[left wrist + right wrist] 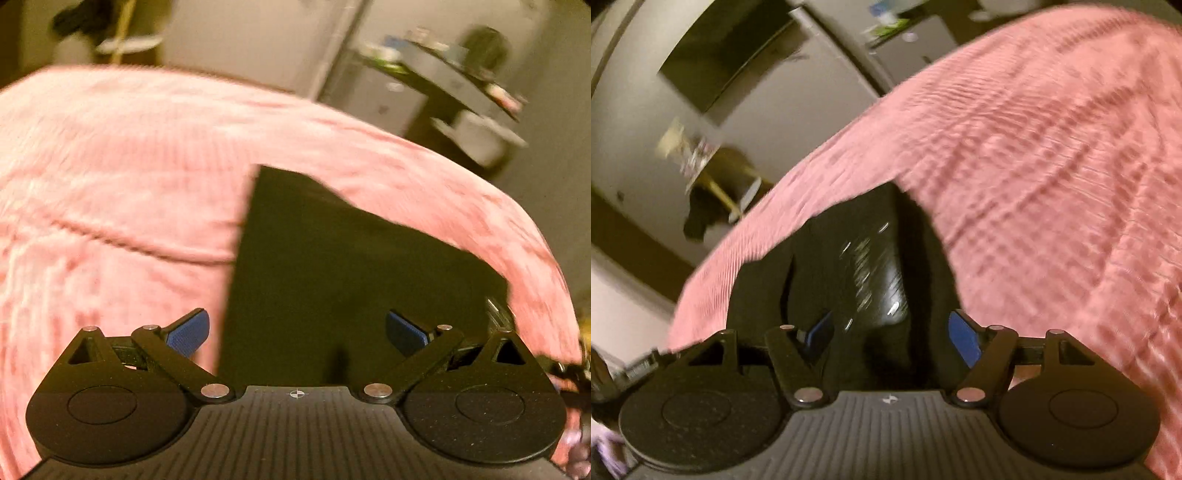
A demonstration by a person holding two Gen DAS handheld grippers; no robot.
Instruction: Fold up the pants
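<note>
Black pants (332,266) lie flat on a pink ribbed bedspread (110,184); their straight left edge and slanted far edge show in the left wrist view. My left gripper (297,332) is open just above the near part of the dark cloth, holding nothing. In the right wrist view the black pants (849,266) bunch up with folds and a shiny patch. My right gripper (892,338) is open over them, its blue pads (964,341) apart. Both views are motion-blurred.
The pink bedspread (1052,184) covers the bed on all sides of the pants. Beyond it stand pale walls, a dark shelf with clutter (458,81), a dark picture or screen (731,55) and a small wooden table (716,173).
</note>
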